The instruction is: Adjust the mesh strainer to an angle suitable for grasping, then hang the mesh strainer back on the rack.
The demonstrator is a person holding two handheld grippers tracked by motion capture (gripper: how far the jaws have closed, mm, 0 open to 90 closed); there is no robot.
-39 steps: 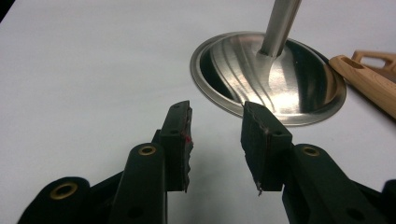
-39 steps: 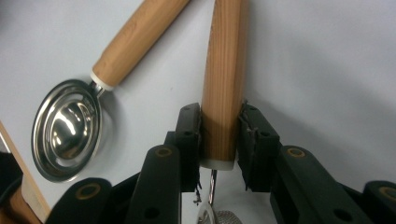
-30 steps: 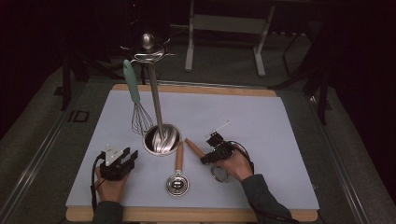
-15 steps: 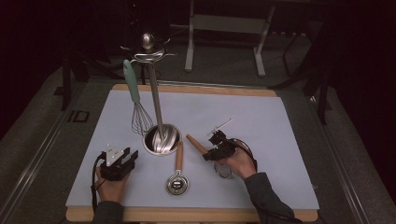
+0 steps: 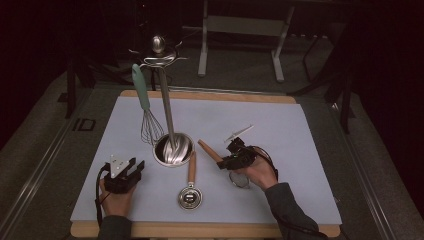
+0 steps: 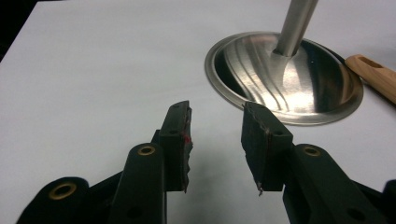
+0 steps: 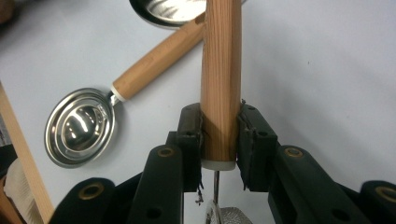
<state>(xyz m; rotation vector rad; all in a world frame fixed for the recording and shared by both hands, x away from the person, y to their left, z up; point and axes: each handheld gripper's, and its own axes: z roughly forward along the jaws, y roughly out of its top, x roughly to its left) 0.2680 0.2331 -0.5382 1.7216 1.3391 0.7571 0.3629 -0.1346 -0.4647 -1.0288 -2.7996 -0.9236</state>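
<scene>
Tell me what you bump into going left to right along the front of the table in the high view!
Left claw → steel scoop with a wooden handle → right claw, clamped on the wooden handle of a small strainer.
</scene>
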